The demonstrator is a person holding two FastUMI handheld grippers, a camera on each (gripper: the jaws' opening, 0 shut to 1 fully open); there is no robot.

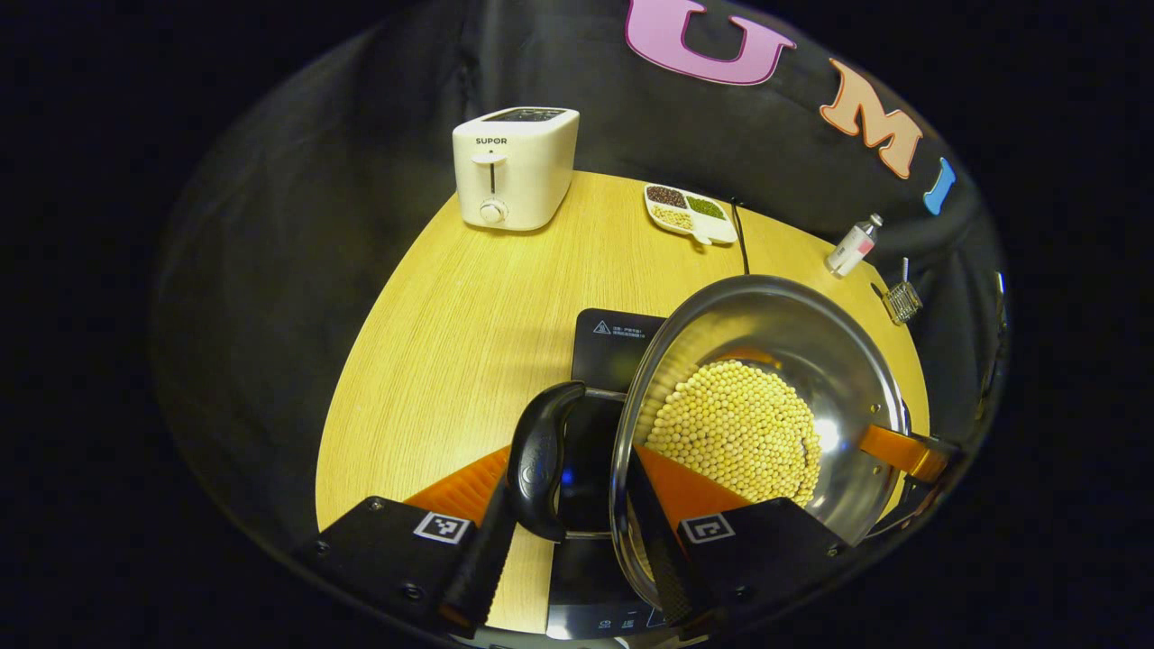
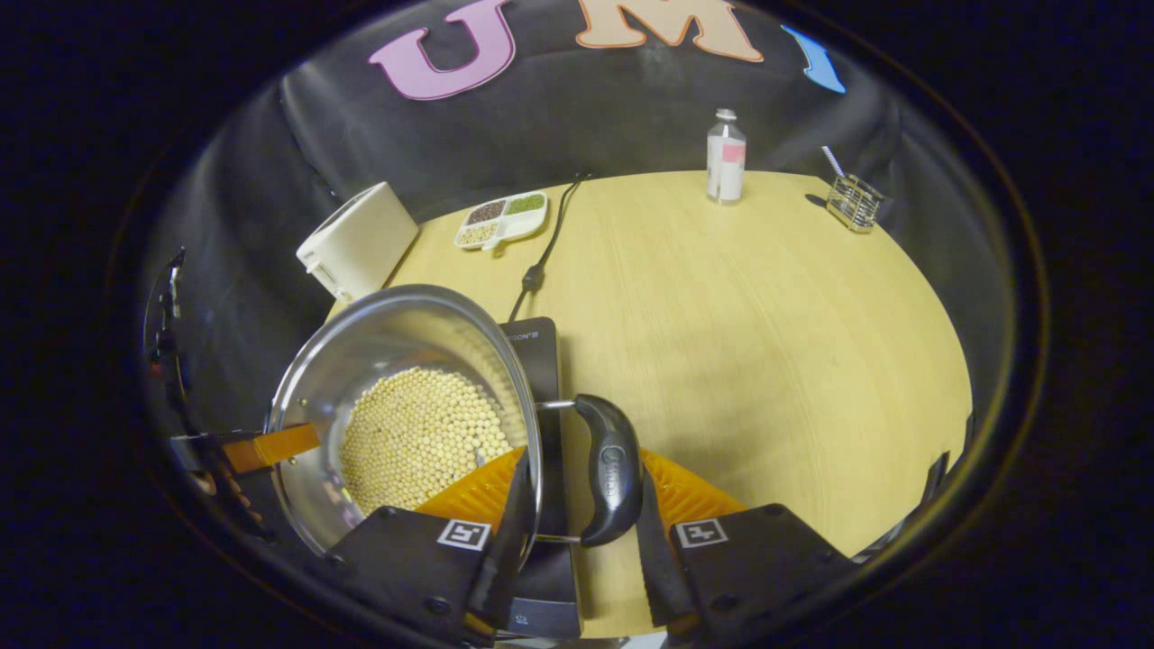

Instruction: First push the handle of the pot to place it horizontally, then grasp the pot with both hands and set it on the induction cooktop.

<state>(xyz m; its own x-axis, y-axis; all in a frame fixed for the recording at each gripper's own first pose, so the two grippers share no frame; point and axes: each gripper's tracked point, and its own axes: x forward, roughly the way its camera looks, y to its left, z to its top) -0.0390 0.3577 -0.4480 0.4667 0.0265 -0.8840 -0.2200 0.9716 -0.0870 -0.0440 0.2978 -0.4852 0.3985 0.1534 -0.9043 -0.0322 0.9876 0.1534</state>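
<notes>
The pot (image 1: 811, 361) is gleaming as polished steel, its handle (image 1: 538, 460) shining glossy black plastic, the tabletop (image 1: 469, 306) showing matt pale wood grain.

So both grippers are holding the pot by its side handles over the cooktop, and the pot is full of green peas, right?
Not quite. In the left gripper view the pot holds pale yellow beans, not green peas. The rest stands: the left gripper and right gripper grip its handles over the cooktop.

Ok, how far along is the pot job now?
Handles look level, so that's done. In hand: left gripper and right gripper each clamp one side of the pot, over the induction cooktop. Left: set it down and release; I can't tell if it already rests.
</notes>
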